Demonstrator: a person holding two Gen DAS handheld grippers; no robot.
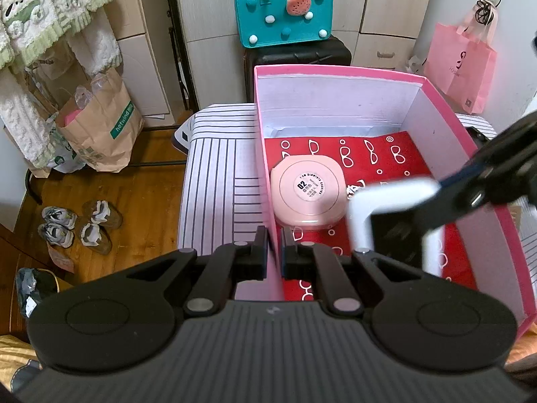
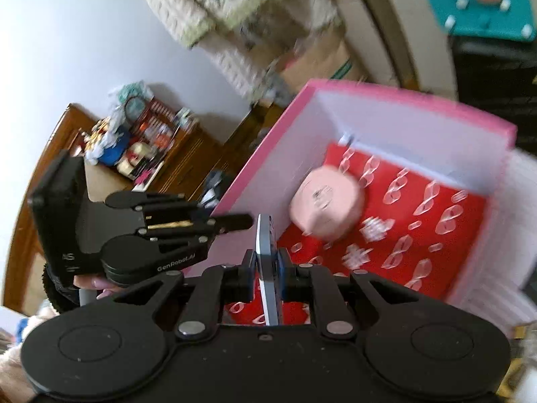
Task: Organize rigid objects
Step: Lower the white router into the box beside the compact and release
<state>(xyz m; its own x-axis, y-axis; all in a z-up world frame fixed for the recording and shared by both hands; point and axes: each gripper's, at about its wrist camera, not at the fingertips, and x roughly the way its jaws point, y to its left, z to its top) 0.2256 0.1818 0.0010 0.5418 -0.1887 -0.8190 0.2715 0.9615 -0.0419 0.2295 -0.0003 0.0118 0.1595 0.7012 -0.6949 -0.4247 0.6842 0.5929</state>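
I read "02" on the round pink case (image 1: 308,198) lying on the red glasses-print lining inside the pink box (image 1: 339,71). My left claw (image 1: 275,252) pinches the box's near wall. My right claw (image 2: 266,265) grips a thin white-edged slab (image 2: 266,268); "GenRobot.AI" marks the left claw.
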